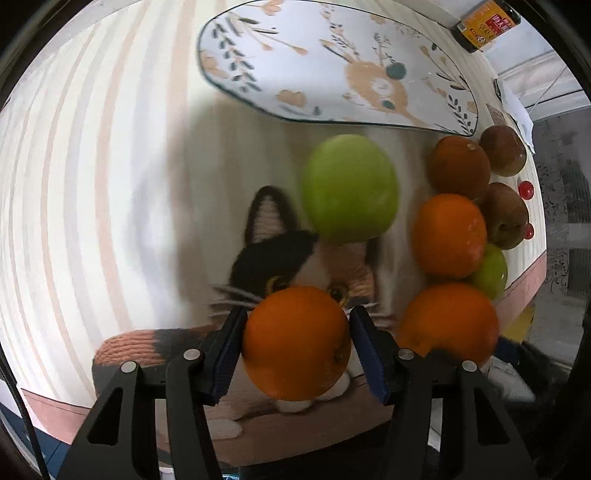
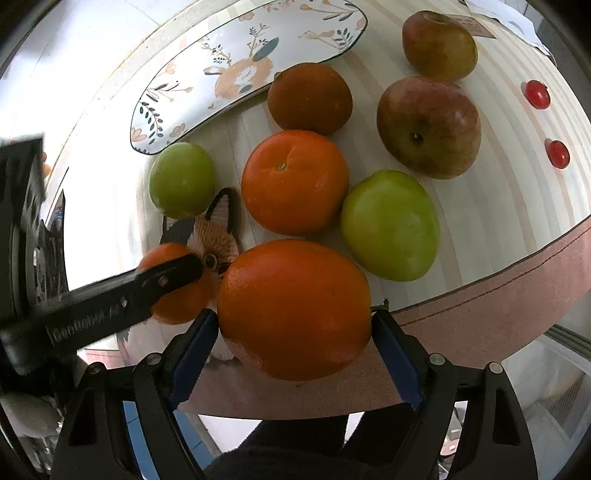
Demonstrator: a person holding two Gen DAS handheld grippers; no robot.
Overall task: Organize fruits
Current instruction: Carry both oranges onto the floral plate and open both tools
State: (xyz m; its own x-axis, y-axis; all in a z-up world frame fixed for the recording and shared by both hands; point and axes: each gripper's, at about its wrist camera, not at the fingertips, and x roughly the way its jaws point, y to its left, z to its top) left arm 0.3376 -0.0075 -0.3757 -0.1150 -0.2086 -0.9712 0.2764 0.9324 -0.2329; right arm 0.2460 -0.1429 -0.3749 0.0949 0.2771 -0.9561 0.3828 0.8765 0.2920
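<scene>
Nearest of all, the left gripper [image 1: 297, 347] is clamping a small orange [image 1: 297, 343] between its blue pads, holding it over a cat-shaped mat [image 1: 273, 254] lying on the striped tablecloth [image 1: 92, 184]. Likewise the right gripper [image 2: 295, 332] is squeezing a large orange [image 2: 294, 309] at the near edge of the table, just right of the mat; in the right wrist view the left gripper's finger is crossing in front of the small orange.

Just beyond the large orange, a third orange [image 2: 294, 181] is sitting beside a big green apple [image 2: 390, 225], the two nearly touching. A smaller green apple [image 2: 182, 180] is resting at the cat's ear, close to the near end of a long floral plate [image 2: 177, 107].

Farther back, a darker orange [image 2: 309, 98] is lying by the plate's rim, with two reddish apples [image 2: 428, 127] to its right, one behind the other. Two cherry tomatoes [image 2: 535, 94] are sitting well apart toward the right edge. Farthest in the left wrist view, a dark bottle [image 1: 485, 24] with a yellow label is standing past the plate.
</scene>
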